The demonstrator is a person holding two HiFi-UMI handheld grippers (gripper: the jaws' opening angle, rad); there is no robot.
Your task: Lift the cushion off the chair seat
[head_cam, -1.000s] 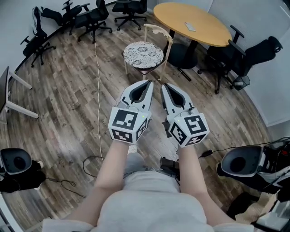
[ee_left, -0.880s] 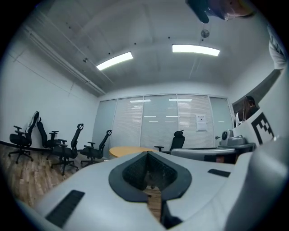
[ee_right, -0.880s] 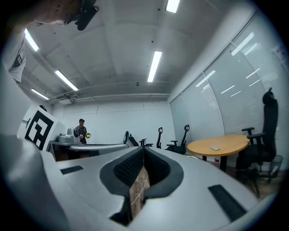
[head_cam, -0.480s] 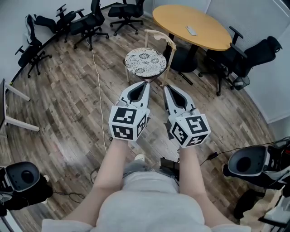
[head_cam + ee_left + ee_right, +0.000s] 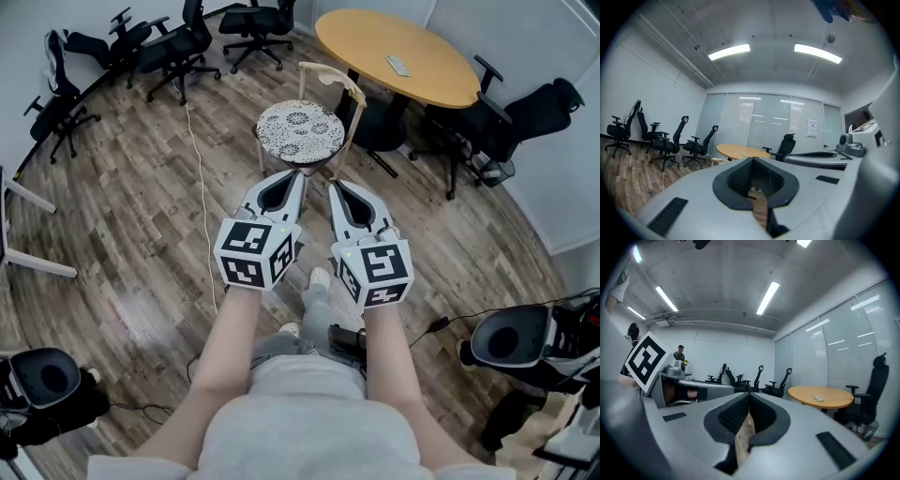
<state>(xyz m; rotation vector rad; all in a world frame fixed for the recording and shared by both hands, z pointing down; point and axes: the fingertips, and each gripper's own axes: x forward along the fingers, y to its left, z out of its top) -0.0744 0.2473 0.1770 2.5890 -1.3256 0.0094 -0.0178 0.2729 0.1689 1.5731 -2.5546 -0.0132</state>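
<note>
Two white handheld grippers with black inner pads are held out side by side, pointing nearly level: the left gripper (image 5: 300, 174) and the right gripper (image 5: 331, 185). Each has its jaws pressed together at the tips, with nothing gripped between them. Just ahead of both tips stands a pale wooden chair (image 5: 335, 79) with a curved backrest. On its seat lies the round white cushion with a dark lace-like pattern (image 5: 300, 131). It is untouched, and its near edge is just beyond the left gripper's tip. Farther ahead, to the right of the right gripper, is a round orange-topped table (image 5: 375, 42). Black wheeled office chairs (image 5: 178, 42) stand well ahead, left of the left gripper, on a wood-plank floor (image 5: 141, 187).
</note>
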